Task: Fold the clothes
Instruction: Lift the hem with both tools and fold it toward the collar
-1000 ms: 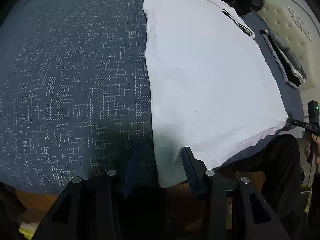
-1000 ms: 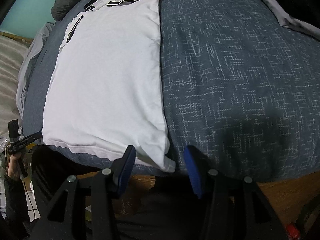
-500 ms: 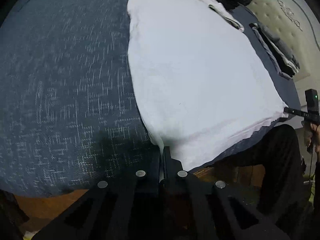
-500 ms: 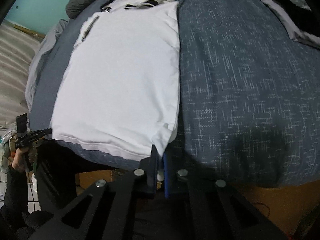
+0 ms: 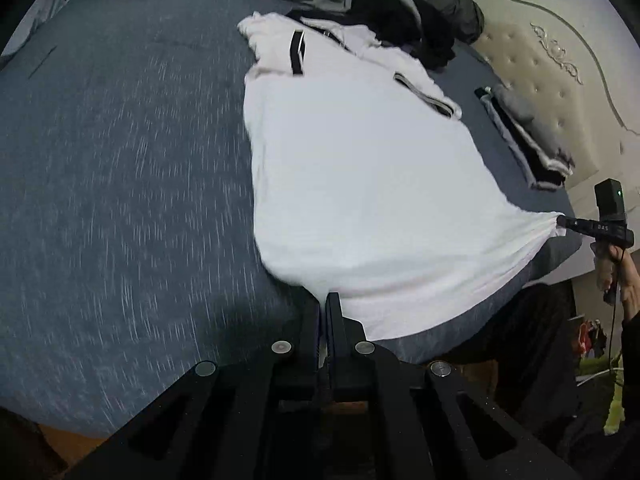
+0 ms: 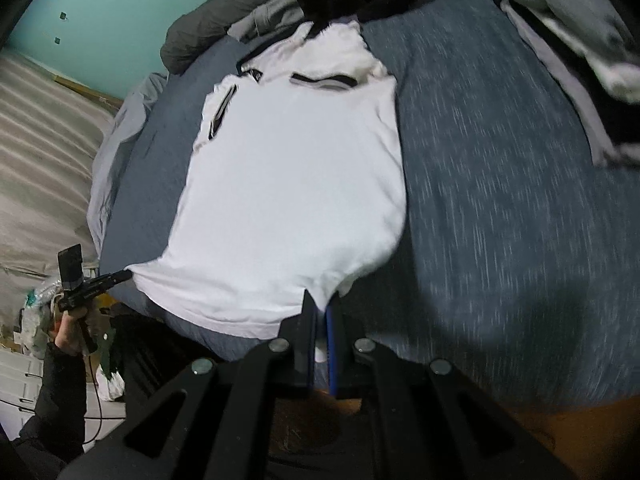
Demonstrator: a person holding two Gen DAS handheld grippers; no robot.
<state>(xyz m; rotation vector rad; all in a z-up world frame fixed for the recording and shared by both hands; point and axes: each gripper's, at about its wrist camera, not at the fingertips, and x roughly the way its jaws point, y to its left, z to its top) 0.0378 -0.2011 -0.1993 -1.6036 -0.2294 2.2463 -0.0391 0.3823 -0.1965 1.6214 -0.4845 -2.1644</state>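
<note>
A white T-shirt [image 5: 360,180] with black trim lies flat on the blue bed cover [image 5: 120,160], collar at the far end. My left gripper [image 5: 323,300] is shut on one corner of its near hem. The right gripper [image 5: 560,222] shows at the right edge, pinching the other hem corner. The right wrist view gives the same T-shirt [image 6: 296,184] with my right gripper [image 6: 323,300] shut on its corner. There the left gripper [image 6: 124,276] holds the far-left corner. The hem is drawn taut between the two and raised off the cover.
A heap of dark and grey clothes [image 5: 380,4] lies beyond the collar. A folded grey-and-black stack [image 5: 524,136] sits by the padded headboard [image 5: 560,72], also seen as the stack [image 6: 580,40]. The person's hand [image 6: 68,332] is at the bed's near edge.
Both grippers went from open to shut on the hem corners. Since then they have risen and pulled the hem up and taut.
</note>
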